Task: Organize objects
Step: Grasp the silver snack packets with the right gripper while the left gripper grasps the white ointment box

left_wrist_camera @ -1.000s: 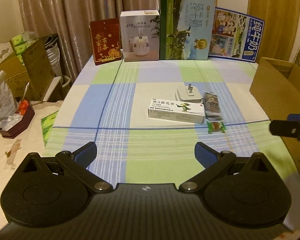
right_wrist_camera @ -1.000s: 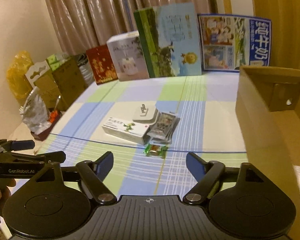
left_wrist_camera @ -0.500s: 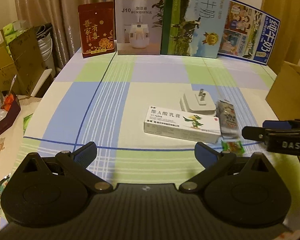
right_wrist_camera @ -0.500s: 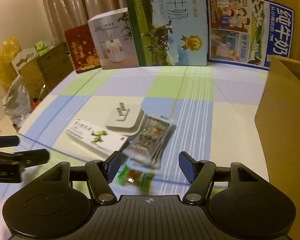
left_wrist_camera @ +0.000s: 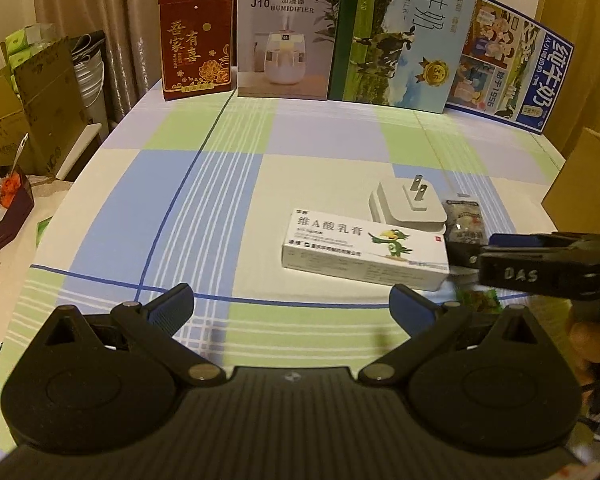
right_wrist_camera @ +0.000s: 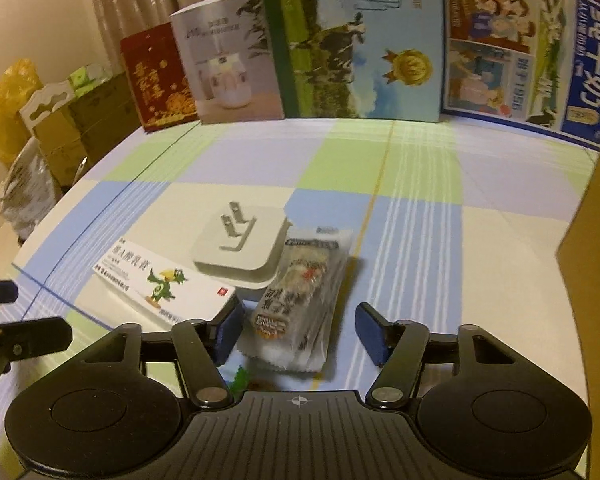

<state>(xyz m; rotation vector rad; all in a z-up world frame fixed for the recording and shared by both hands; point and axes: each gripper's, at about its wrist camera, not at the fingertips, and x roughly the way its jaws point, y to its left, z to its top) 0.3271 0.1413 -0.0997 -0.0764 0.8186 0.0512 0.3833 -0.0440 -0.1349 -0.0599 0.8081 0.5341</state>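
A clear snack packet (right_wrist_camera: 300,300) lies on the checked tablecloth (right_wrist_camera: 411,208), between the jaws of my right gripper (right_wrist_camera: 300,332). Those jaws are closing and their pads stand a little off the packet's sides. Left of it are a white plug adapter (right_wrist_camera: 240,244), prongs up, and a white ointment box (right_wrist_camera: 160,280). A green-wrapped candy (right_wrist_camera: 242,380) shows just under the gripper's body. My left gripper (left_wrist_camera: 292,304) hovers open over bare cloth, short of the ointment box (left_wrist_camera: 363,252), with nothing between its fingers.
An open cardboard box (right_wrist_camera: 595,200) stands at the table's right edge. Upright cartons line the back: a red box (left_wrist_camera: 196,40), a humidifier box (left_wrist_camera: 284,36) and milk cartons (left_wrist_camera: 399,32). Clutter and boxes (left_wrist_camera: 32,112) sit beyond the left table edge.
Both grippers have come forward and down toward the group of objects. The right gripper's jaws have narrowed and now straddle the snack packet, with the candy passing beneath it.
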